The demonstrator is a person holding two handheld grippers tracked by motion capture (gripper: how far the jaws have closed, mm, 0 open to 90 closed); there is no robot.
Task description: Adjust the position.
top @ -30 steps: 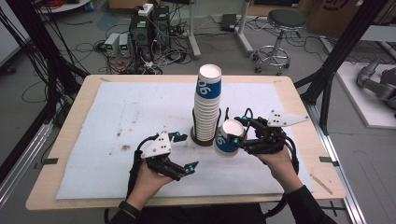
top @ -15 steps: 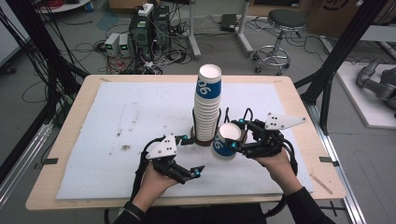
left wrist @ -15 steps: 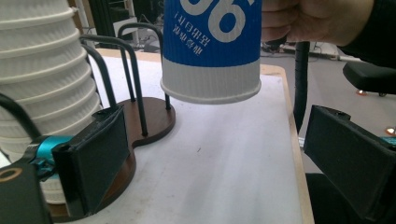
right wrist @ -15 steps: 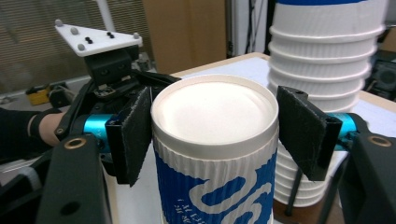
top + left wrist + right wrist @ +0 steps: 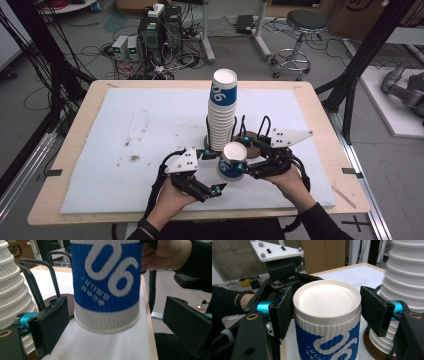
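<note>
- High view: locate the paper cup tilted in the air just in front of the cup stack, clear of the white table mat
- Confirm the grip of the right gripper: jaws pressed against opposite sides of the cup wall, pinching it near one end, as seen along the jaws in the right gripper view
- Confirm the state of the left gripper: jaws spread wide, holding nothing
- Check the left gripper view: cup between the two black pads, with a gap on each side and no contact
- Judge the step in hand as a transfer of one cup, already separated from the stack, from right gripper to left gripper
- For the next move, centre the spread jaws on the ribbed wall, then close gently; expect thin paper to crush under hard pressure
- Keep the right grip on until the left pads seat squarely, then release
- Keep clear of the stack and its round stand close behind, since a knock could topple it
</note>
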